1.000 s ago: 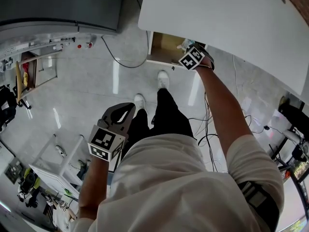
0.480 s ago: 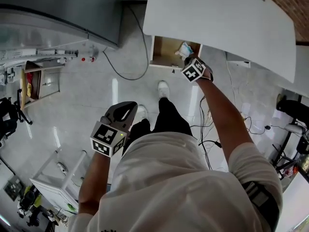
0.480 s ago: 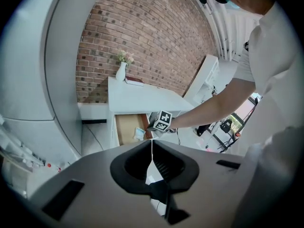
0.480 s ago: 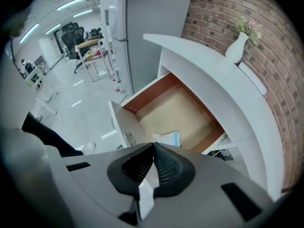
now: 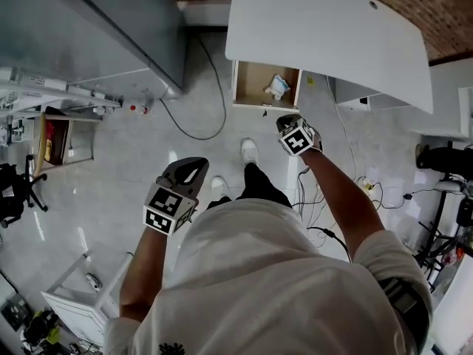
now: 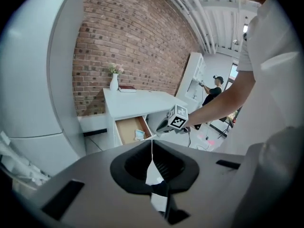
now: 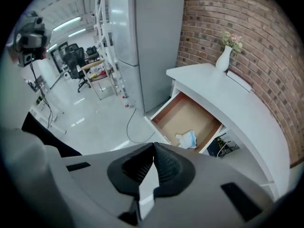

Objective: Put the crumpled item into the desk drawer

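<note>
Head view: crumpled item lies inside open drawer under counter. My R gripper pressed together, empty, near drawer front; L gripper likewise, well apart. Risk: off-centre shove when closing could jam drawer.

The white counter is standing against the brick wall, carrying a white vase of flowers and a flat book. Its open drawer is holding the crumpled item.
</note>
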The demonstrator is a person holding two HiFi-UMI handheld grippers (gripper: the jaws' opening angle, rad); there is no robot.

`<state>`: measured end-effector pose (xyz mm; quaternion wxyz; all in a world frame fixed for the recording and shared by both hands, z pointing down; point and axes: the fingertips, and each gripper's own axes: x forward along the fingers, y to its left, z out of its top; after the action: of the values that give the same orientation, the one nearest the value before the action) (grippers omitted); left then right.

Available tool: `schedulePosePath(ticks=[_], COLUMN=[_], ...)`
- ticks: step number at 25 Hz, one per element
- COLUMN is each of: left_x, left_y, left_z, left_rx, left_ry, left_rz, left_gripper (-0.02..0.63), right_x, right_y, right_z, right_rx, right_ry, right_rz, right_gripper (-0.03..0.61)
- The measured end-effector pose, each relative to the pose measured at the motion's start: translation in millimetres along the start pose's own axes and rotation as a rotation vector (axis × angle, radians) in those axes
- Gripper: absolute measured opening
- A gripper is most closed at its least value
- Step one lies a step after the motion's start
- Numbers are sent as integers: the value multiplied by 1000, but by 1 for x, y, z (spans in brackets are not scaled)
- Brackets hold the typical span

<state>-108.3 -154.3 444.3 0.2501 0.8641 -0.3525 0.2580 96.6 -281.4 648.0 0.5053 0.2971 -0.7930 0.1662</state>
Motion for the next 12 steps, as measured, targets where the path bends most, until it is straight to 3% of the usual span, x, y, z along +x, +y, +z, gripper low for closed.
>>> schedulePosePath(ticks=[3, 12], left_x=[-24, -81], left_y=[-10, -40], left_z=[-11, -49], left_rx=[14, -49], left_ry=[-25, -86], left_rz=[-13, -46], left_gripper=[25, 25], right_x=[-33, -123], right_y=[43, 165], right_z=[-4, -3], right_rx=[20, 46], right_ry=[-39, -168], right_rz=[24, 78], right_gripper=[29, 29])
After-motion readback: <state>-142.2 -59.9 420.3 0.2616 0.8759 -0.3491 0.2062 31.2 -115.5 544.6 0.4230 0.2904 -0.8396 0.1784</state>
